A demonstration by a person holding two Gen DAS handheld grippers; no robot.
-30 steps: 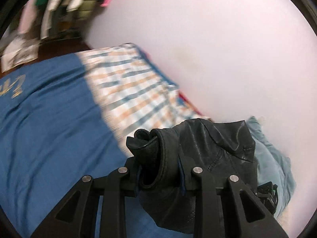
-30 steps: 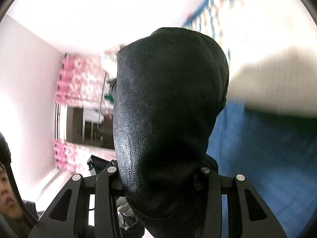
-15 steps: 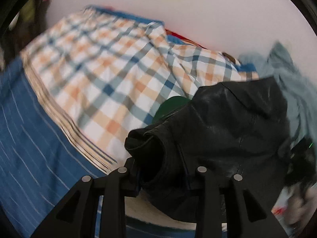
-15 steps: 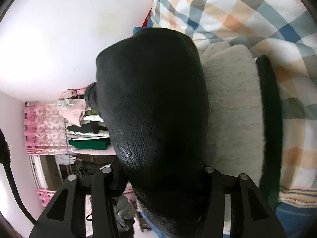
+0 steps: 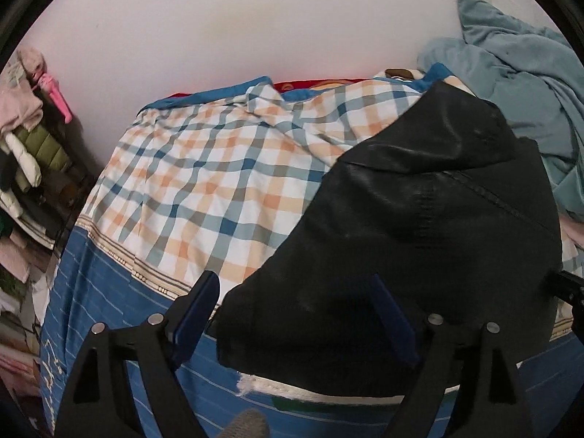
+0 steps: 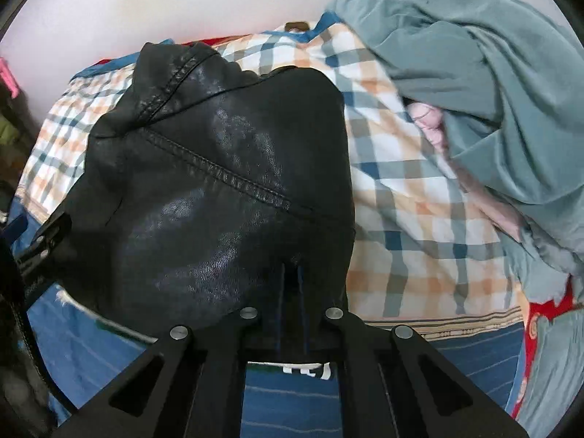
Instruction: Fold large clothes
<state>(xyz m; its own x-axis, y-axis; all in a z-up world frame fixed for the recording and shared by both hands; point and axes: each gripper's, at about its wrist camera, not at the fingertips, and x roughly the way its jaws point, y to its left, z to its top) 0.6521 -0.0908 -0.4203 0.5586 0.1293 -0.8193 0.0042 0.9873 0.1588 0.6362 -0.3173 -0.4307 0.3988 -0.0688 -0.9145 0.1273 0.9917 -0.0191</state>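
Note:
A black leather jacket [image 5: 419, 226] lies folded on the bed, over the checked sheet [image 5: 219, 182] and the blue blanket [image 5: 95, 292]. It fills the middle of the right wrist view [image 6: 219, 182]. My left gripper [image 5: 292, 299] is open; its right finger lies over the jacket's near edge, its left finger over the blanket, and nothing is held. My right gripper [image 6: 292, 277] is shut on the jacket's near edge, with the leather bunched between the fingers.
A heap of grey-blue clothing [image 6: 492, 73] lies at the right on the bed, with pink cloth [image 6: 430, 124] under it. A white wall [image 5: 255, 18] runs behind the bed. A rack of stacked clothes [image 5: 22, 168] stands at the left.
Both grippers have swung the jacket down onto the bed. My left gripper, shut on the jacket before, has opened and let it go. My right gripper still holds it.

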